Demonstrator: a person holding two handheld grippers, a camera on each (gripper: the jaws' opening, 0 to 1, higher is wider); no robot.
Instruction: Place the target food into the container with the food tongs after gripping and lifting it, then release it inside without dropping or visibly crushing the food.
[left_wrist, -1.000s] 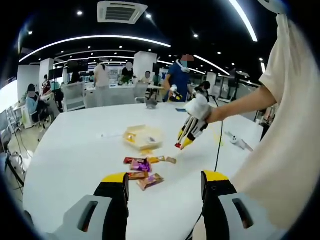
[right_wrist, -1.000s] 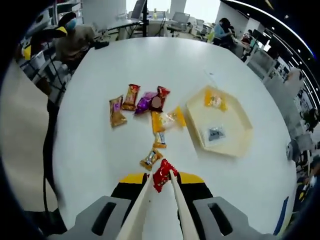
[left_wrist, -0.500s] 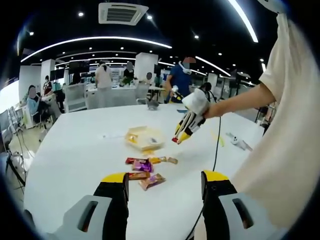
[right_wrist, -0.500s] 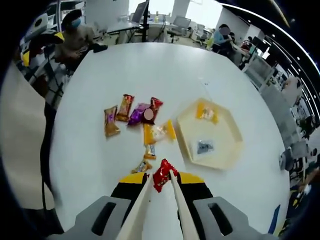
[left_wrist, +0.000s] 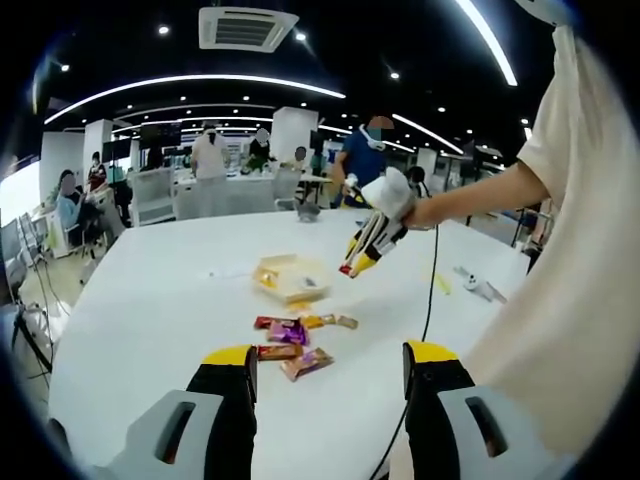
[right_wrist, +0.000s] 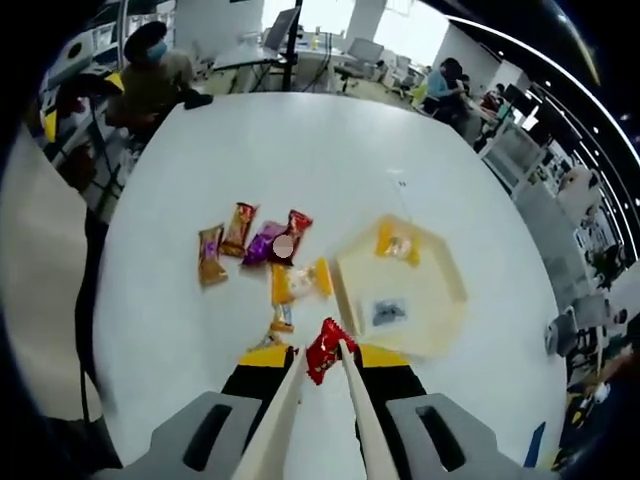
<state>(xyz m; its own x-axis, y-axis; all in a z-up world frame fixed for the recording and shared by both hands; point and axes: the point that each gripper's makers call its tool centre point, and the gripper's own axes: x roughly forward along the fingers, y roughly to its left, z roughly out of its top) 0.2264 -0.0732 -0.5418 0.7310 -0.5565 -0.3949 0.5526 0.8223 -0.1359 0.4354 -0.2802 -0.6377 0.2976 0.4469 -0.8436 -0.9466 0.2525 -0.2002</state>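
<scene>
In my right gripper view, the right gripper (right_wrist: 322, 362) has its fingers closed on the food tongs (right_wrist: 318, 420), and the tong tips pinch a red snack packet (right_wrist: 325, 349). The packet hangs above the white table (right_wrist: 180, 330), just short of the tray (right_wrist: 400, 290), my landmark here. The tray is a pale yellow hexagon, and inside it lie a yellow-orange packet (right_wrist: 395, 241) at its far side and a small dark packet (right_wrist: 387, 312) nearer to me. Left of the tray, almost touching its edge, sits a yellow packet (right_wrist: 299, 280), with a small packet (right_wrist: 283, 317) just on my side of that one. Further left of the tray is a row: a red packet (right_wrist: 293, 228), a purple packet (right_wrist: 263, 243), an orange-brown packet (right_wrist: 238, 228) and another brown packet (right_wrist: 209, 254).

In my left gripper view, the left gripper (left_wrist: 325, 385) has its fingers wide apart, with nothing between them. Beyond them, the loose packets lie on my side of the tray (left_wrist: 288, 275). The right gripper (left_wrist: 366, 243) hangs above and just right of the tray, a gloved hand (left_wrist: 392, 198) holding it. Behind the tray, people stand at distant desks.
</scene>
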